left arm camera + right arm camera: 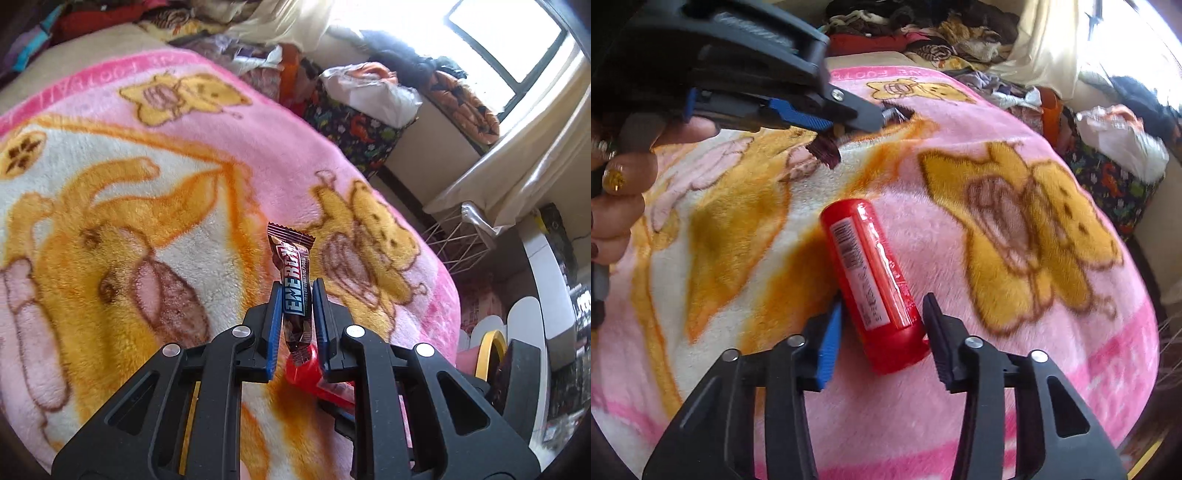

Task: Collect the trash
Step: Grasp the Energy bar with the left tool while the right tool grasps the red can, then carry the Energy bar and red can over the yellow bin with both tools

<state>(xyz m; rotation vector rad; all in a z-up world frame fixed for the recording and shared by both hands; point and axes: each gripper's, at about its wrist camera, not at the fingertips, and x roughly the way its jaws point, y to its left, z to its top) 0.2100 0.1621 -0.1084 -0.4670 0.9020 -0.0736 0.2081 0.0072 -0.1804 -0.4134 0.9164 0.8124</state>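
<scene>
Here, the left gripper squeezes a brown candy bar wrapper between its two blue pads. The wrapper stands up tall in the middle of the left wrist view, and its crinkly top pokes out above the fingers. Its bottom end hangs down between them. Behind it lies a red tube, partly hidden.

In the right wrist view, the right gripper has a finger on each side of the red tube. The fingers sit right against the tube, down near its lower end, but I cannot tell if they press it tight. The tube lies on its side in the middle of the frame, with a white label strip along it.

Both things are over a fluffy pink blanket with yellow cartoon animals. In the upper left of this view, a hand with a glittery gold nail holds the left gripper with its wrapper. Heaps of clothes fill the top.
</scene>
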